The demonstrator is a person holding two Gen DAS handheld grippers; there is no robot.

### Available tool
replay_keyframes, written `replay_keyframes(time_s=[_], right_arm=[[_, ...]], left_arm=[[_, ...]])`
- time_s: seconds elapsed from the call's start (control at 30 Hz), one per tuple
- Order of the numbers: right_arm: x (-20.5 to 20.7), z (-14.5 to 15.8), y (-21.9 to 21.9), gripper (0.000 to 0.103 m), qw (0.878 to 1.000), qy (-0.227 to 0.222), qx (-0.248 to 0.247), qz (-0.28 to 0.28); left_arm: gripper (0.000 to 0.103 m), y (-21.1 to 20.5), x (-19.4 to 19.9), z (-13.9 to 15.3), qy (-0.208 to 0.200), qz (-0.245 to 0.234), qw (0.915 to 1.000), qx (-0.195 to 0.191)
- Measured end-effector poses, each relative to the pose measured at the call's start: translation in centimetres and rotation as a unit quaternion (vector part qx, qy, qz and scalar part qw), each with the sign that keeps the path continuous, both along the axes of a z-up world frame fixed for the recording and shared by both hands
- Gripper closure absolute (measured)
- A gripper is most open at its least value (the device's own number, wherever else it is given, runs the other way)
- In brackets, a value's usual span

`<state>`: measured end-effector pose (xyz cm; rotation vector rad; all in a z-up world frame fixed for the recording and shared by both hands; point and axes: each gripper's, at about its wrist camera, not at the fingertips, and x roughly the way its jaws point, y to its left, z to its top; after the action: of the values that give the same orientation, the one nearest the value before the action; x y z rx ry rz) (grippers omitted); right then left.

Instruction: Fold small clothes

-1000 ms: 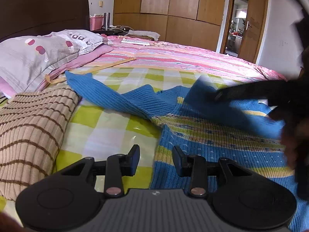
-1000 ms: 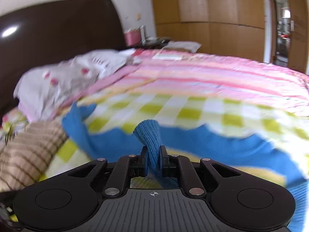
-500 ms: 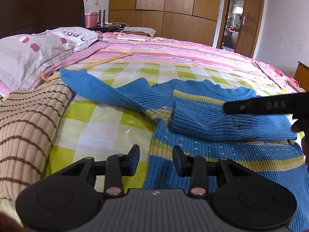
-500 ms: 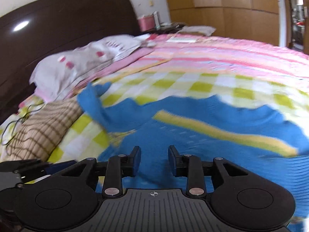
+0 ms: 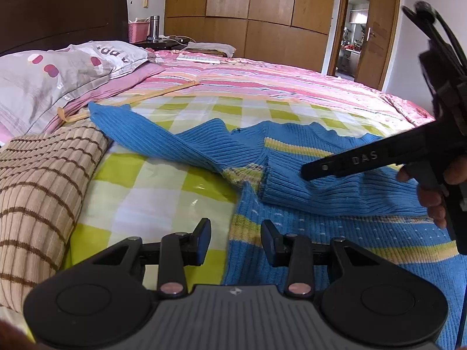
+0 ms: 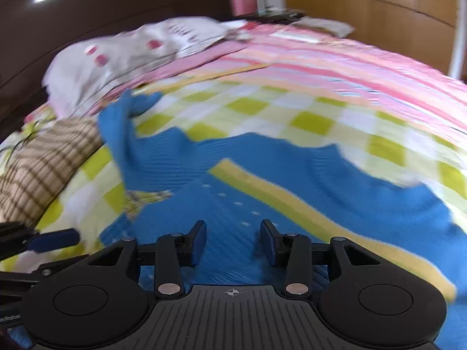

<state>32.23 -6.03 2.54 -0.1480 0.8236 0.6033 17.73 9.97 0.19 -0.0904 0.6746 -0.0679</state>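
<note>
A small blue knit sweater (image 5: 335,227) with yellow stripes lies flat on the checked sheet; it also shows in the right wrist view (image 6: 292,198). One sleeve (image 5: 329,186) is folded across its chest. The other sleeve (image 5: 151,140) stretches out left toward the pillows. My left gripper (image 5: 235,240) is open and empty, low over the sweater's left edge. My right gripper (image 6: 232,240) is open and empty above the sweater's body; its side shows in the left wrist view (image 5: 379,160), just over the folded sleeve.
A beige brown-striped knit (image 5: 38,192) lies folded at the left. Grey and pink pillows (image 5: 58,78) lie against the dark headboard (image 5: 58,8). The pink striped quilt (image 5: 277,84) covers the far bed. Wardrobes and a door stand behind.
My right gripper carried the sleeve across the sweater, opened and let it go, then lifted back. The sleeve now lies folded on the chest. My left gripper has stayed open in place.
</note>
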Motion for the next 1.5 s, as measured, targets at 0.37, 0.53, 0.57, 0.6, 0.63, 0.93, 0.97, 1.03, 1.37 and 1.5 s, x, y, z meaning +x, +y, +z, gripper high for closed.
replay_keyframes(time_s=[0.37, 0.53, 0.57, 0.6, 0.63, 0.93, 0.97, 1.03, 1.37, 1.5], right_arm=[[0.8, 0.5, 1.7, 0.098, 1.0, -0.004, -0.016, -0.004], [1.7, 1.5, 1.5, 0.096, 0.999, -0.027, -0.003, -0.045], [1.9, 1.3, 1.8, 0.093, 0.999, -0.013, -0.007, -0.043], [2.1, 0.9, 2.3, 0.09, 0.999, 0.006, -0.018, -0.034], [2.0, 0.4, 2.8, 0.088, 0.999, 0.01, -0.041, -0.029], [0.5, 3.7, 5.0, 0.066, 0.997, -0.056, -0.046, -0.008], [0.5, 4.1, 5.3, 0.066, 0.997, -0.06, -0.04, -0.007], [0.4, 4.8, 5.5, 0.066, 0.998, -0.057, -0.022, -0.002], [-0.8, 6.2, 3.8, 0.066, 0.998, -0.056, 0.01, -0.009], [0.5, 6.6, 4.8, 0.066, 0.999, -0.051, 0.007, 0.002]], left_arm=[[0.059, 1.6, 0.6, 0.3, -0.011, 0.017, 0.9998, -0.007], [0.059, 2.1, 0.6, 0.8, -0.019, 0.023, 0.9995, -0.013], [0.059, 2.2, 0.6, 0.9, -0.021, 0.024, 0.9994, -0.013], [0.059, 2.4, 0.6, 0.9, -0.022, 0.024, 0.9994, -0.015], [0.059, 2.6, 0.6, 1.0, -0.023, 0.025, 0.9993, -0.015], [0.059, 3.6, 1.3, 1.2, -0.024, 0.048, 0.9983, -0.022], [0.058, 3.6, 1.6, 1.1, -0.021, 0.051, 0.9982, -0.026], [0.056, 3.4, 2.3, 1.0, -0.013, 0.061, 0.9974, -0.035], [0.036, 1.5, 5.7, 1.0, -0.027, 0.135, 0.9866, -0.087], [0.059, 1.0, 7.3, -0.5, -0.003, 0.145, 0.9882, -0.05]])
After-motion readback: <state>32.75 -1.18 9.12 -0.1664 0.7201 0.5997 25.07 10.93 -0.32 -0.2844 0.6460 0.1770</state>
